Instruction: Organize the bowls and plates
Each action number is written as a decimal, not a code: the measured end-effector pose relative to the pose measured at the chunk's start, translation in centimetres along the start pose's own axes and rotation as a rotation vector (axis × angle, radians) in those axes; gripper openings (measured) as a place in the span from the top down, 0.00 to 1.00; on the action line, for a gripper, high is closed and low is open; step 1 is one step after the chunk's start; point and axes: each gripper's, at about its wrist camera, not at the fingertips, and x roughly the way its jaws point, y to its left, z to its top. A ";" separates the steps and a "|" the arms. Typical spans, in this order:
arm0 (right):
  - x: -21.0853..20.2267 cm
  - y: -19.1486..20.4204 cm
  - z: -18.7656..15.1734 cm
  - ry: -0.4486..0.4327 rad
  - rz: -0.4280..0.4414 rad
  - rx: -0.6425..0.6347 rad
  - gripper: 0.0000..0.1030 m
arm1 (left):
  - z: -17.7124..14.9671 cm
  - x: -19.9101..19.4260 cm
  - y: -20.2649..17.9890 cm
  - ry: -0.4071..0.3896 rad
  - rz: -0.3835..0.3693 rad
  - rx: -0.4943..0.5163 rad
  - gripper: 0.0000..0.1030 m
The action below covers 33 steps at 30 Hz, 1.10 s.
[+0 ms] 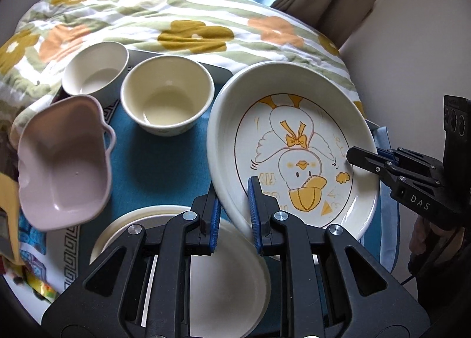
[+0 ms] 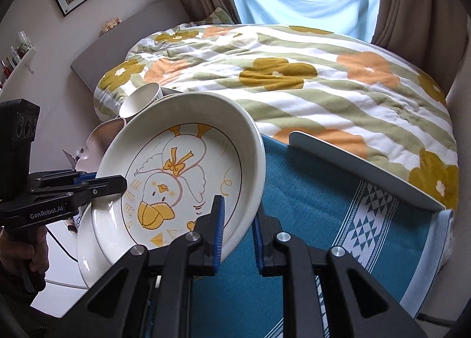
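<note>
A large cream plate with a yellow duck drawing (image 1: 294,143) (image 2: 182,179) is held tilted above the blue cloth. My left gripper (image 1: 235,214) is shut on its left rim, and my right gripper (image 2: 238,229) is shut on its right rim. The right gripper also shows in the left wrist view (image 1: 365,158), and the left gripper in the right wrist view (image 2: 112,183). Below the left gripper lies a plain white plate (image 1: 223,273). Two cream bowls (image 1: 167,93) (image 1: 95,68) stand behind. A pink shaped bowl (image 1: 64,161) sits tilted at the left.
A blue patterned cloth (image 2: 323,220) covers the table. A grey tray edge (image 2: 362,170) lies along its far side. A bed with a flowered quilt (image 2: 294,73) is right behind. Packets lie at the left edge (image 1: 35,285).
</note>
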 end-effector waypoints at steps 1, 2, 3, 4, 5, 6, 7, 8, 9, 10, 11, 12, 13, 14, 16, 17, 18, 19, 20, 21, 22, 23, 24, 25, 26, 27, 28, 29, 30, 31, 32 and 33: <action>-0.4 0.7 -0.5 -0.004 -0.008 0.016 0.84 | -0.4 -0.6 0.4 0.005 -0.006 0.015 0.85; -0.8 1.6 -1.1 -0.007 -0.017 0.033 0.84 | -0.7 -1.2 0.7 0.008 -0.010 0.029 0.85; -1.0 2.3 -1.7 -0.008 -0.022 0.049 0.84 | -1.2 -1.8 1.1 0.011 -0.014 0.044 0.85; -1.2 3.1 -2.3 -0.012 -0.028 0.067 0.84 | -1.7 -2.3 1.4 0.014 -0.018 0.057 0.85; -1.3 3.9 -2.9 -0.013 -0.035 0.082 0.84 | -2.2 -2.6 1.9 0.023 -0.024 0.069 0.85; -1.4 4.8 -3.6 -0.014 -0.047 0.097 0.84 | -2.8 -2.8 2.4 0.035 -0.032 0.081 0.85; -1.4 5.6 -4.3 -0.013 -0.055 0.112 0.84 | -3.5 -3.0 2.8 0.045 -0.039 0.094 0.85; -1.3 6.2 -5.0 -0.011 -0.060 0.127 0.84 | -4.1 -3.1 3.4 0.057 -0.048 0.103 0.85; -1.2 6.9 -5.7 -0.007 -0.064 0.143 0.84 | -4.8 -3.3 3.9 0.067 -0.052 0.110 0.85; -1.1 7.6 -6.5 -0.002 -0.069 0.158 0.84 | -5.4 -3.5 4.5 0.077 -0.055 0.120 0.85; -0.9 8.3 -7.2 0.002 -0.074 0.172 0.84 | -6.1 -3.6 4.9 0.086 -0.057 0.131 0.85; -0.8 8.9 -7.8 0.008 -0.079 0.185 0.84 | -6.6 -3.7 5.3 0.095 -0.060 0.140 0.85; -0.6 9.5 -8.4 0.010 -0.085 0.198 0.84 | -7.1 -3.7 5.8 0.106 -0.065 0.150 0.85; -0.5 10.1 -9.1 0.010 -0.090 0.210 0.84 | -7.7 -3.7 6.3 0.115 -0.070 0.155 0.85; -0.2 11.2 -10.0 0.014 -0.102 0.230 0.84 | -8.5 -3.7 7.2 0.132 -0.079 0.166 0.85; -0.1 11.5 -10.4 0.014 -0.108 0.235 0.84 | -8.8 -3.6 7.7 0.139 -0.083 0.166 0.85; 0.1 12.0 -10.8 0.015 -0.117 0.241 0.84 | -9.2 -3.5 8.0 0.145 -0.085 0.164 0.85; 0.3 12.3 -11.0 0.013 -0.133 0.244 0.84 | -9.5 -3.4 8.2 0.148 -0.085 0.164 0.85; 0.6 12.7 -11.2 0.011 -0.148 0.247 0.84 | -9.8 -3.2 8.4 0.148 -0.083 0.167 0.85; 0.9 13.0 -11.4 0.013 -0.165 0.248 0.84 | -10.0 -3.0 8.7 0.151 -0.083 0.171 0.85; 1.3 13.2 -11.6 0.019 -0.183 0.245 0.84 | -10.3 -2.7 8.9 0.158 -0.083 0.172 0.85; 1.5 13.3 -11.7 0.020 -0.193 0.242 0.84 | -10.6 -2.4 9.1 0.166 -0.084 0.170 0.85; 1.7 13.4 -11.9 0.020 -0.198 0.242 0.84 | -10.7 -2.2 9.2 0.170 -0.087 0.166 0.85; 1.9 13.5 -12.0 0.021 -0.198 0.240 0.84 | -10.7 -2.0 9.3 0.173 -0.089 0.162 0.85; 2.0 13.6 -12.1 0.019 -0.199 0.238 0.84 | -10.8 -1.9 9.5 0.174 -0.089 0.159 0.85; 2.1 13.7 -12.1 0.018 -0.202 0.234 0.84 | -10.9 -1.8 9.6 0.172 -0.086 0.159 0.85; 2.2 13.8 -12.1 0.017 -0.206 0.229 0.84 | -11.0 -1.8 9.6 0.169 -0.082 0.161 0.85; 2.3 13.9 -12.0 0.018 -0.212 0.223 0.84 | -11.1 -1.8 9.8 0.167 -0.079 0.163 0.85; 2.4 14.1 -12.0 0.018 -0.217 0.220 0.84 | -11.1 -1.7 9.7 0.168 -0.075 0.165 0.85; 2.5 14.2 -12.0 0.017 -0.221 0.216 0.84 | -11.2 -1.5 9.8 0.170 -0.068 0.167 0.85; 2.5 14.4 -12.1 0.015 -0.221 0.215 0.84 | -11.2 -1.4 9.8 0.172 -0.061 0.168 0.85; 2.6 14.4 -12.0 0.015 -0.220 0.212 0.84 | -11.3 -1.1 9.9 0.175 -0.053 0.168 0.85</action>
